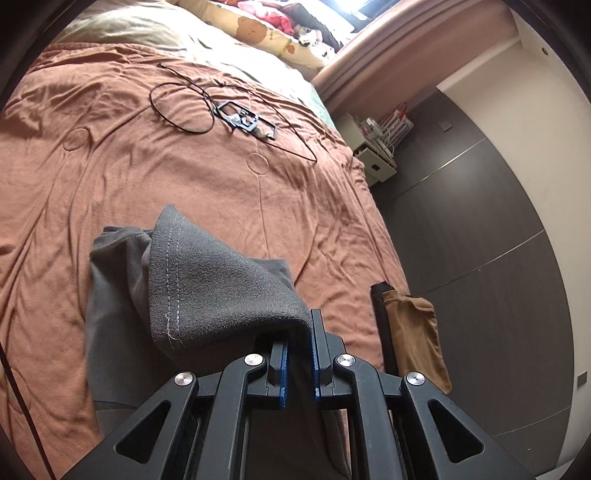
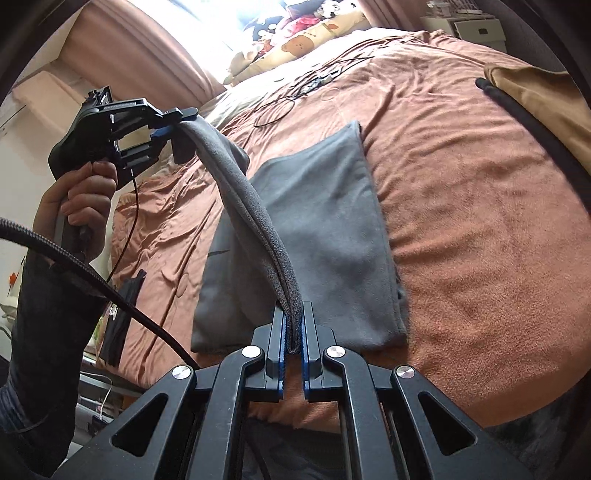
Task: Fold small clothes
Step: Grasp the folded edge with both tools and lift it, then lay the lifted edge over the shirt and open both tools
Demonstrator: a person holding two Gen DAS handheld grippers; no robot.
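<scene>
A grey garment [image 2: 325,229] lies on the rust-brown bedspread [image 2: 461,221], with one edge lifted off it. My right gripper [image 2: 293,332] is shut on one corner of that raised edge. The edge arches up to the left gripper [image 2: 173,123], held in a person's hand and also shut on it. In the left wrist view the grey garment [image 1: 207,288] hangs folded over my left gripper [image 1: 299,339], its fleecy inner side with a stitched hem showing. The rest of the cloth stays flat on the bed below.
A tan and black folded garment [image 1: 410,332] lies by the bed's right edge, also the tan garment [image 2: 539,96]. A black cable loop and a small frame [image 1: 243,118] sit further up the bed. Pillows [image 1: 258,33] at the head. A white bedside stand [image 1: 376,155] stands beyond the edge.
</scene>
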